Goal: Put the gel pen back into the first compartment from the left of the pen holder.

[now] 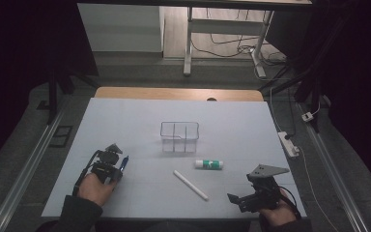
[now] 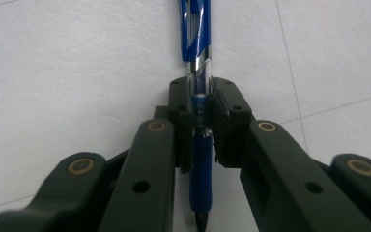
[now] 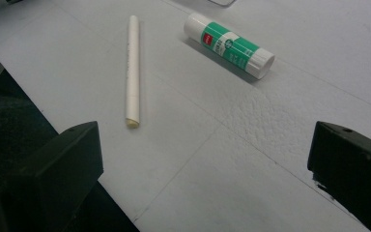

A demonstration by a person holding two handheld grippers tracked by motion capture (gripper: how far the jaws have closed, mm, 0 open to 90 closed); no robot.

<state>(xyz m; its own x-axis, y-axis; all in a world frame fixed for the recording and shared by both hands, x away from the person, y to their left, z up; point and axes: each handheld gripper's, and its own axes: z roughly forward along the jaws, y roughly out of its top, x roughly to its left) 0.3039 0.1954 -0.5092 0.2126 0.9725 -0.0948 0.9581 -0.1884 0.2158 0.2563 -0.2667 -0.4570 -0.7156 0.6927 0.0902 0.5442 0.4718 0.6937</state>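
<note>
A blue pen (image 2: 196, 29) lies on the white table sheet (image 1: 140, 121) at the near left. My left gripper (image 2: 202, 104) is shut on its barrel, both pads pressed against it, the pen's clip end pointing away past the jaws. From above, the pen (image 1: 124, 163) sticks out at the right side of the left gripper (image 1: 118, 166). My right gripper (image 1: 240, 188) rests at the near right edge, open with nothing between its jaws (image 3: 205, 145). Ahead of it lie a white stick (image 3: 133, 70) and a green-and-white glue stick (image 3: 229, 44).
A clear divided container (image 1: 179, 137) stands at the middle of the sheet. The glue stick (image 1: 208, 164) lies just in front of it and the white stick (image 1: 190, 185) lies slantwise nearer me. A power strip (image 1: 288, 143) lies off the table's right edge.
</note>
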